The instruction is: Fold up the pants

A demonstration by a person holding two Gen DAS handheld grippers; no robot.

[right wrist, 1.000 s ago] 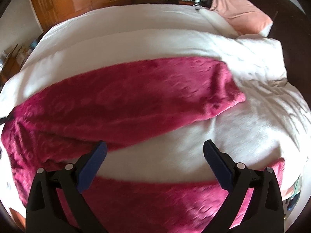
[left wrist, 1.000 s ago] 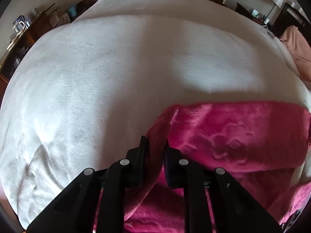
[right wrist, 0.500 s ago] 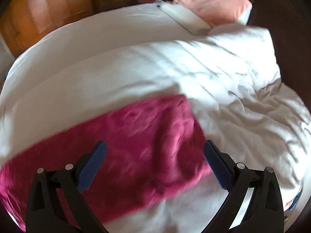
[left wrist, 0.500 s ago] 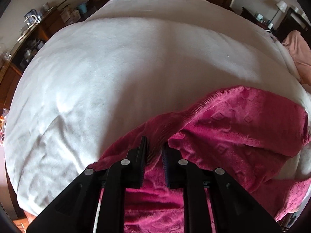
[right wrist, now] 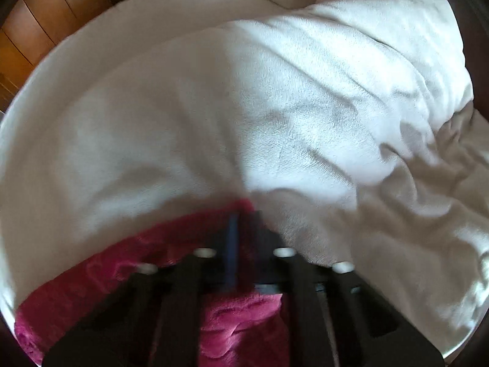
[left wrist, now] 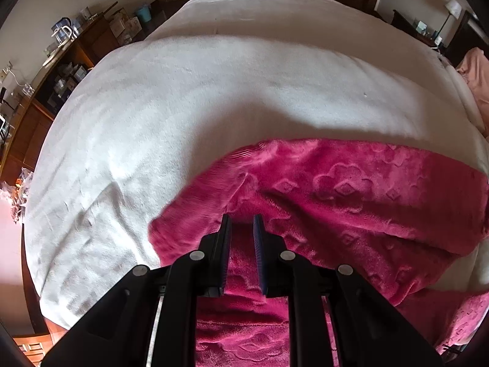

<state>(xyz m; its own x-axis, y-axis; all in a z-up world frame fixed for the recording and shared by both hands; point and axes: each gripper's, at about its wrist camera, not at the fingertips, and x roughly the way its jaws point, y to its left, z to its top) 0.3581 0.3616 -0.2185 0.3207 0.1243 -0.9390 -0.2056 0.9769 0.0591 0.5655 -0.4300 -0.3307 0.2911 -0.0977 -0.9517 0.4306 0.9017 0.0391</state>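
Note:
The magenta fleece pants [left wrist: 351, 195] lie across the white bed cover [left wrist: 214, 91], one leg stretched to the right. My left gripper [left wrist: 241, 223] is narrowly closed on a fold of the pants near their left end. In the right wrist view the pants [right wrist: 122, 263] fill the lower left, blurred by motion. My right gripper [right wrist: 244, 217] has its jaws close together at the end of the pant leg, with magenta fabric between and below the fingers.
A crumpled white duvet [right wrist: 366, 107] is bunched at the right of the bed, with a pink pillow [left wrist: 476, 76] beyond. A dark wooden shelf with clutter [left wrist: 61, 61] stands left of the bed. A lamp [left wrist: 452, 6] stands at the far right.
My right gripper was wide open above the pants; it has dropped to the leg's end and closed. My left gripper has laid its held fold lower and flatter on the bed.

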